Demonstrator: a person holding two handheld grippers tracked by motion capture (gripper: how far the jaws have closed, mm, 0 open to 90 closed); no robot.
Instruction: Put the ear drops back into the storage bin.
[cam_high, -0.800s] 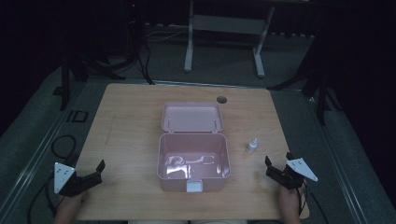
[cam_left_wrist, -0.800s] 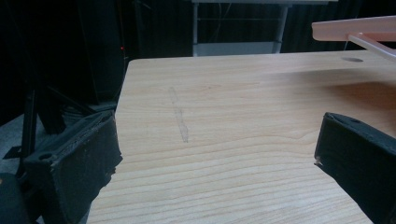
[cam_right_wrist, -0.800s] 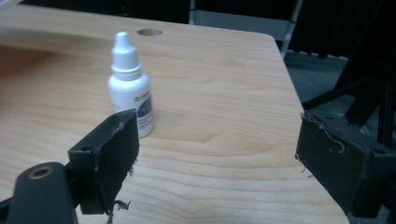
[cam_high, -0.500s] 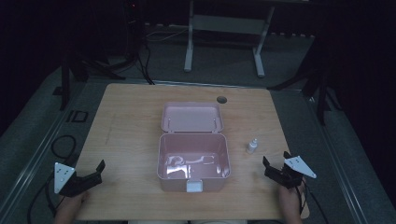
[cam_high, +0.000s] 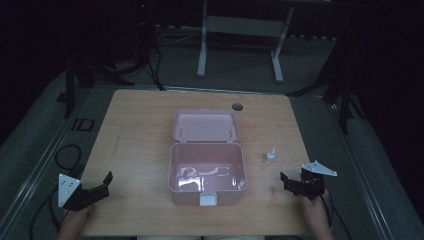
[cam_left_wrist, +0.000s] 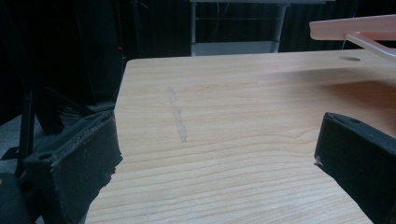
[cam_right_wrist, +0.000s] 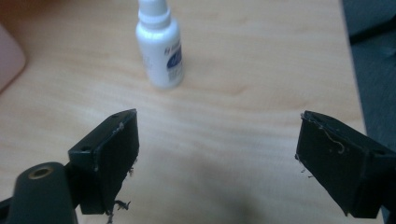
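Your right gripper (cam_high: 289, 181) sits near the table's (cam_high: 140, 145) right front corner with its jaws spread wide and nothing between them; in the right gripper view the two black pads (cam_right_wrist: 114, 154) stand far apart over bare wood. The small white dropper bottle (cam_high: 270, 156) stands upright on the table just ahead of those jaws, a little toward the left jaw, not touching either pad; its white cap and a blue label face your gripper (cam_right_wrist: 217, 158) in the right gripper view, where the bottle (cam_right_wrist: 160, 44) rises at the top of the picture. To the left of that gripper, beyond the bottle, lies the open pink box (cam_high: 207, 172), its lid (cam_high: 205, 125) folded back flat on the far side and some pale, glossy contents inside that are too dim to tell apart. A corner of the box (cam_right_wrist: 9, 58) shows at the left edge of the right gripper view. Your left gripper (cam_high: 102, 184) rests at the table's left front edge, well apart from the box, which lies ahead of it and off to its right. Its jaws also stand wide and hold nothing; in the left gripper view, where that gripper (cam_left_wrist: 217, 154) looks across bare wood grain, the edge of the pink lid (cam_left_wrist: 355, 29) shows high at the right.
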